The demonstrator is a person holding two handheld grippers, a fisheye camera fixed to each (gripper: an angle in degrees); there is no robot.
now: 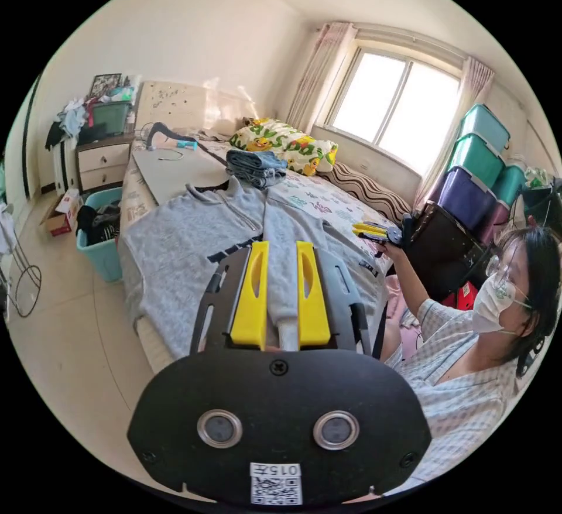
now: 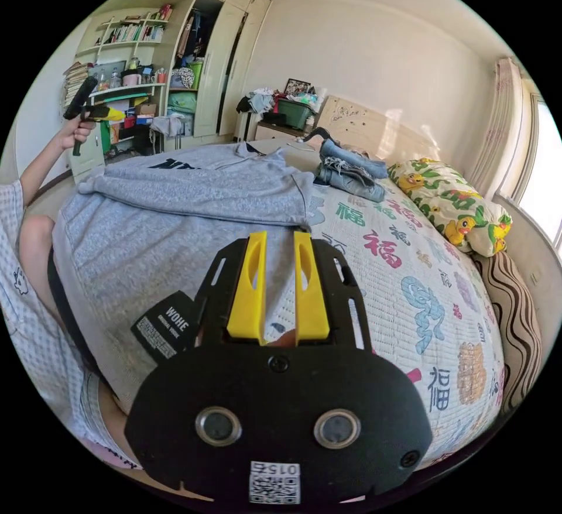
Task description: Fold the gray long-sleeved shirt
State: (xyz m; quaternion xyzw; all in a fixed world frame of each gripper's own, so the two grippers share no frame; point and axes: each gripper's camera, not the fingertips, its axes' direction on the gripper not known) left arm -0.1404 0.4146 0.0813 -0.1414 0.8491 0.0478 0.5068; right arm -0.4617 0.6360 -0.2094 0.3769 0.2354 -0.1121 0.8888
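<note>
The gray long-sleeved shirt (image 1: 193, 244) lies spread face up on the bed, its zip collar towards the headboard and dark lettering across its chest. One sleeve (image 2: 199, 189) is folded across the body. A black tag (image 2: 164, 326) sits at the hem near the person. My left gripper (image 1: 281, 250) hovers open over the bed's foot edge, the shirt showing through the gap between its jaws; it appears again as the left gripper (image 2: 108, 113), held up in a hand off the bed's side. My right gripper (image 2: 280, 242) stands open above the hem, nothing between its jaws, and is seen as the right gripper (image 1: 366, 232) beside the shirt.
Folded jeans (image 1: 256, 167) and a duck-print pillow (image 1: 287, 148) lie further up the bed, with a striped pillow (image 2: 515, 315) along the window side. A teal bin (image 1: 102, 244) and a nightstand (image 1: 102, 163) stand on the floor beside the bed. Stacked storage boxes (image 1: 477, 168) are by the window.
</note>
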